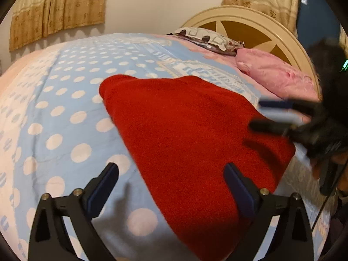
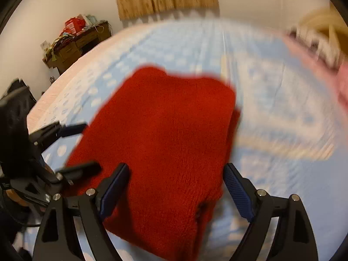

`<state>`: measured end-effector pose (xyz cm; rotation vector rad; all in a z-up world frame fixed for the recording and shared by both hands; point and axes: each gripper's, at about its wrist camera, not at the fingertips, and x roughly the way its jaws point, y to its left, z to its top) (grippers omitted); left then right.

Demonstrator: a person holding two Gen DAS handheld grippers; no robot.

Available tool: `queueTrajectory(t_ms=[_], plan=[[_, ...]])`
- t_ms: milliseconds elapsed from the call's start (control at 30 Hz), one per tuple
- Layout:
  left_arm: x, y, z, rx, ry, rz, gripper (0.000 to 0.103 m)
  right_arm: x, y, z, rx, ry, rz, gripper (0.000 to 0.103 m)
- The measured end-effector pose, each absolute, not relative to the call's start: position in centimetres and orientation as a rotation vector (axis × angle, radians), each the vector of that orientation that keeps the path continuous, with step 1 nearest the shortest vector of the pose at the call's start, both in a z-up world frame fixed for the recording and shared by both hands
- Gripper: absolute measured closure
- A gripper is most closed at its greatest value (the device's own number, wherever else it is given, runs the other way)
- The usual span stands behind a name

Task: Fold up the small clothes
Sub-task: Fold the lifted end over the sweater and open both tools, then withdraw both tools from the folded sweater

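A light-blue bedspread with white polka dots and pink borders (image 1: pixel 65 113) is covering the bed, stretching toward a cream, arched wooden headboard with brown star-shaped panels (image 1: pixel 256 28). A pink pillow (image 1: pixel 276 74) is lying at the head of the bed, just beside a white patterned pillow with dark markings (image 1: pixel 208 38). Beige floral curtains with a scalloped hem (image 1: pixel 56 8) are hanging against the pale wall. In the far corner, a brown wooden desk (image 2: pixel 78 45) is standing beside the bed, piled with red boxes (image 2: pixel 75 25) and other clutter too small to identify.
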<state>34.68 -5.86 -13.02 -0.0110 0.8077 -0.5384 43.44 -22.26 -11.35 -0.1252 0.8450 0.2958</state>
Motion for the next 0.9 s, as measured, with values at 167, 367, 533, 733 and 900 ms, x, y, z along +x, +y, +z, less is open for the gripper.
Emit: queueTrajectory(t_ms=[167, 367, 533, 733, 900], plan=[[34.6, -6.2, -13.4, -0.001, 0.812, -0.534, 0.003, 43.9, -19.0, -7.3, -0.207, 0.698, 0.317, 0.015], [34.9, -5.6, -13.8, -0.035, 0.829, -0.532, 0.000, 48.4, -17.8, -12.6, -0.129, 0.914, 0.413, 0.015], [34.5, -6.1, -13.9, -0.008, 0.827, -0.536, 0.000, 48.9, -20.9, -15.4, -0.102, 0.949, 0.363, 0.015], [34.4, -6.1, -13.9, -0.003, 0.828, -0.531, 0.000, 48.3, -20.5, -15.6, -0.140, 0.945, 0.345, 0.015], [34.5, -6.0, -13.9, -0.002, 0.827, -0.532, 0.000, 48.1, -21.2, -14.3, -0.121, 0.933, 0.373, 0.015]])
